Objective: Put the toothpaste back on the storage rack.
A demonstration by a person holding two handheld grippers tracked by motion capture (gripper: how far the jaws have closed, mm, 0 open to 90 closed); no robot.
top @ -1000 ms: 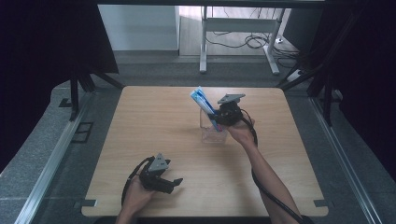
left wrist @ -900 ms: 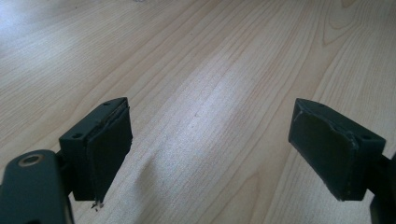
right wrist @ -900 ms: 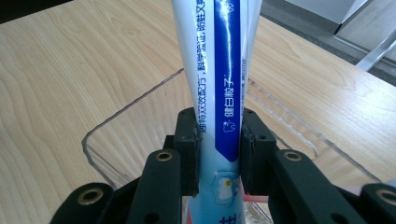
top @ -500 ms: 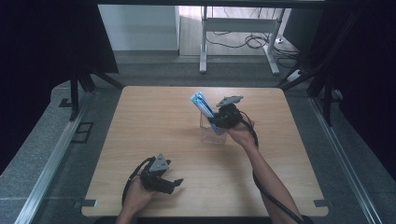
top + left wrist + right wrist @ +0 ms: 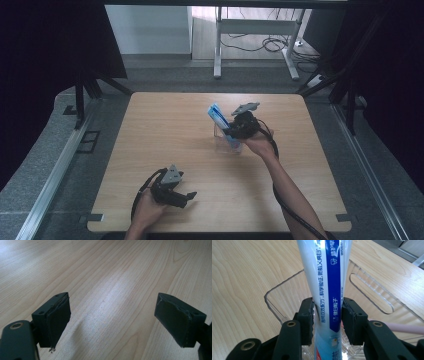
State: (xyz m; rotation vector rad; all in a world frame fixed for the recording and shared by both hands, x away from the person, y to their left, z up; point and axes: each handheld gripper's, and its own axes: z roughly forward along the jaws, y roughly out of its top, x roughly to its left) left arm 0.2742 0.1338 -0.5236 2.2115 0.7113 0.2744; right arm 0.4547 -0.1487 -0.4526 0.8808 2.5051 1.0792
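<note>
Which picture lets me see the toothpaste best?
The right gripper view: the toothpaste tube is close, its writing sharp, squeezed between the fingers. The high view shows it small and tilted over the clear box.

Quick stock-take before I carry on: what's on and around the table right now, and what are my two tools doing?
toothpaste tube: 1, white and blue with printed text, tilted, lower end inside the clear holder, clamped by the right tool
clear plastic holder: 1, transparent, slotted wall, middle of the table, right of centre
pink stick-like item: 1, pink, lying in the holder; too little shows to name it
table: 1, light wood
metal stand: 1, white, on the floor beyond the table, with cables
left tool: 1, black, jaws wide apart over bare wood, near table edge
right tool: 1, black, jaws shut on the tube
</note>
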